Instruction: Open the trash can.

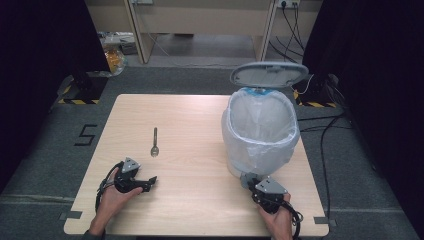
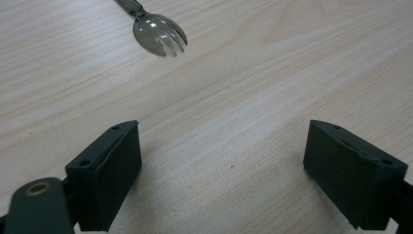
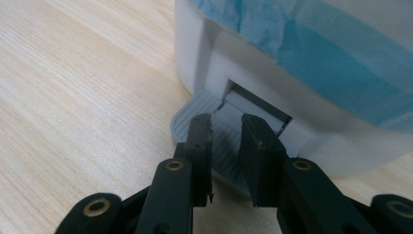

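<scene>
High view: table (image 1: 200,210), pale wood. Bin (image 1: 260,131), white, lined with a bag, stands at the right half, lid (image 1: 268,74) raised. Spork (image 1: 155,142) lies left of centre, head toward the person. Left gripper (image 1: 150,182) rests near the front edge, just below the spork, apart from it. Right gripper (image 1: 246,179) at the bin's foot.

Left gripper view: jaws spread wide, nothing between them, bare table beneath. Spork (image 2: 158,33) lies ahead at upper left, tines toward the jaws, well clear.

Right gripper view: jaws nearly closed with a narrow gap, gripping nothing, tips resting on the grey pedal (image 3: 221,141) at the base of the bin (image 3: 311,117). Blue bag (image 3: 331,48) hangs over its wall.
</scene>
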